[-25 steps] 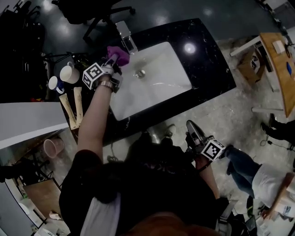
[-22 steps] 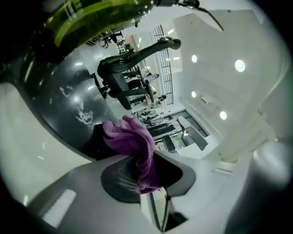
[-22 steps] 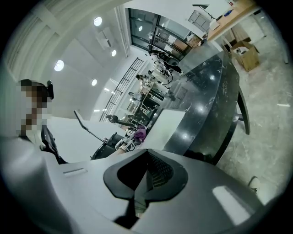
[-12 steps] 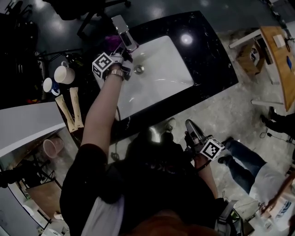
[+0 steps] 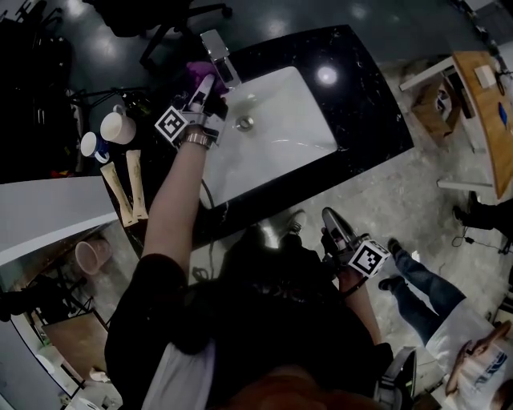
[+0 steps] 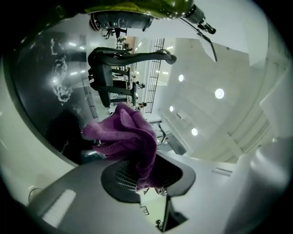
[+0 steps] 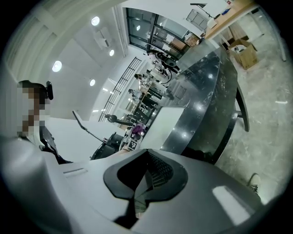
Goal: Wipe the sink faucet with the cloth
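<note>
The chrome faucet (image 5: 219, 54) stands at the far rim of the white sink (image 5: 276, 148), which is set in a black counter (image 5: 361, 88). My left gripper (image 5: 205, 86) is shut on a purple cloth (image 5: 195, 70) and holds it against the faucet's left side. In the left gripper view the bunched cloth (image 6: 126, 135) hangs from between the jaws of the left gripper (image 6: 146, 180); the faucet is hidden behind it. My right gripper (image 5: 333, 225) hangs low over the floor in front of the counter. The right gripper (image 7: 144, 183) is shut and holds nothing.
A white mug (image 5: 118, 126), a blue-and-white cup (image 5: 90, 145) and two wooden sticks (image 5: 128, 188) lie left of the sink. The drain (image 5: 243, 122) sits mid-basin. An office chair (image 5: 152, 20) stands behind the counter. A person's legs (image 5: 417, 272) and a cardboard box (image 5: 437, 108) are at right.
My left gripper carried the cloth from beside the faucet's spout up and back to the faucet's left side, tilting upward. The right gripper stayed put.
</note>
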`<action>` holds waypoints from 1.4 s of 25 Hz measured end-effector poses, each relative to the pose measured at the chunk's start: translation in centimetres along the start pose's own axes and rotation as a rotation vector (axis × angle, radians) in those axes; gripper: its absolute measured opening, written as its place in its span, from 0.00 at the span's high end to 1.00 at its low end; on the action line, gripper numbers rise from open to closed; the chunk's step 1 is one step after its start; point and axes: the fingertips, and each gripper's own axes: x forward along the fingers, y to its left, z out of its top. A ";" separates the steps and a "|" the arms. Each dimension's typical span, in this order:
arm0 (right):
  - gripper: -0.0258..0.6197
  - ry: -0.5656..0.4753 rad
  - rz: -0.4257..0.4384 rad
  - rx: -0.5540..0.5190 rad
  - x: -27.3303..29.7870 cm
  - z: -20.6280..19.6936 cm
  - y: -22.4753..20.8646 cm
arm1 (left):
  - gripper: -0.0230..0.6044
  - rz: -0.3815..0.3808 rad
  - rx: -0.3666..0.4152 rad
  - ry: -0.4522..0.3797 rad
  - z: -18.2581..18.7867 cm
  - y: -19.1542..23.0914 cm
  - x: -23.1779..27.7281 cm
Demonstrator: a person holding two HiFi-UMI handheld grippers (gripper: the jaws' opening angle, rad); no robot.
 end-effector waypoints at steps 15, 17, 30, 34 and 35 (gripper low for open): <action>0.94 0.022 0.072 -0.054 2.4 -1.2 3.5 | 0.83 -0.190 0.005 0.184 -3.0 -7.4 -4.7; 0.94 0.020 0.089 -0.026 2.8 -1.8 3.9 | 0.83 -0.207 0.020 0.202 -2.9 -8.4 -5.2; 0.94 0.051 0.279 -0.222 4.7 1.8 9.5 | 0.83 -0.127 0.403 0.454 -13.2 -18.2 -12.6; 0.84 0.106 0.389 -0.282 3.5 2.8 11.7 | 0.83 -0.152 0.428 0.504 -21.1 -21.7 -15.5; 0.79 0.125 0.422 -0.300 3.0 2.9 12.4 | 0.83 -0.156 0.423 0.509 -22.8 -22.2 -16.0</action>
